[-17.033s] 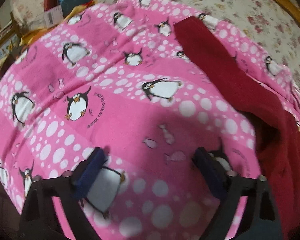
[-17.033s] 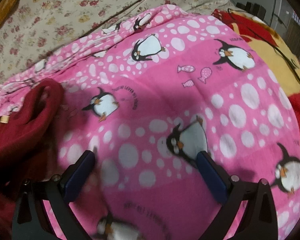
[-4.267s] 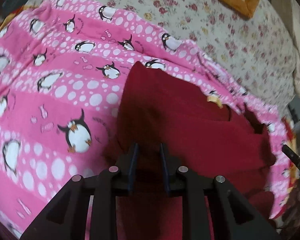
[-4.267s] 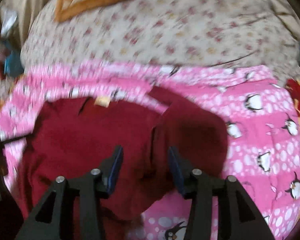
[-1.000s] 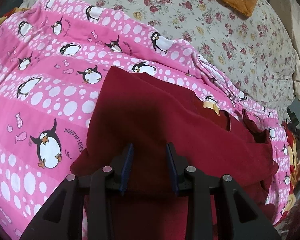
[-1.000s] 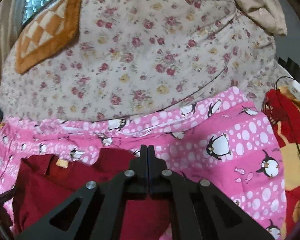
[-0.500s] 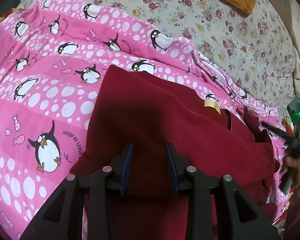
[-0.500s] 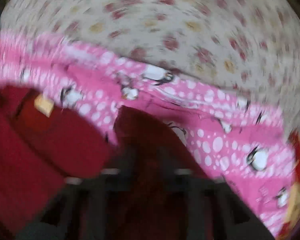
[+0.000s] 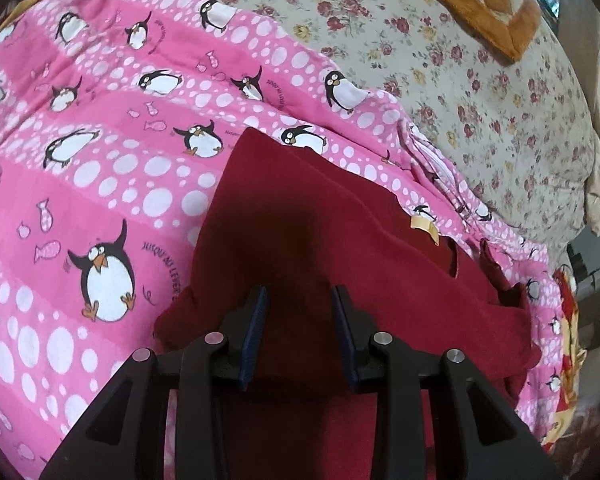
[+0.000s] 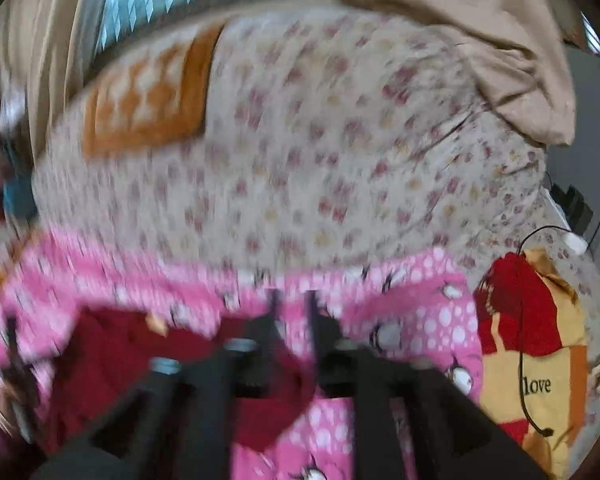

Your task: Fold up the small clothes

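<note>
garment [image 9: 312, 216]: dark red, soft knit | state: partly folded, one flap laid over the body, tan label [image 9: 424, 227] showing at the neck | pose: flat, slanting across my left view | place: lay on the pink penguin blanket, near its floral-side edge

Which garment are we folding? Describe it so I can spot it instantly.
Find the pink penguin-print blanket spread over the floral bedsheet. On it lies a dark red fleece garment, the only plain, unpatterned cloth there, with a small tan neck label.
</note>
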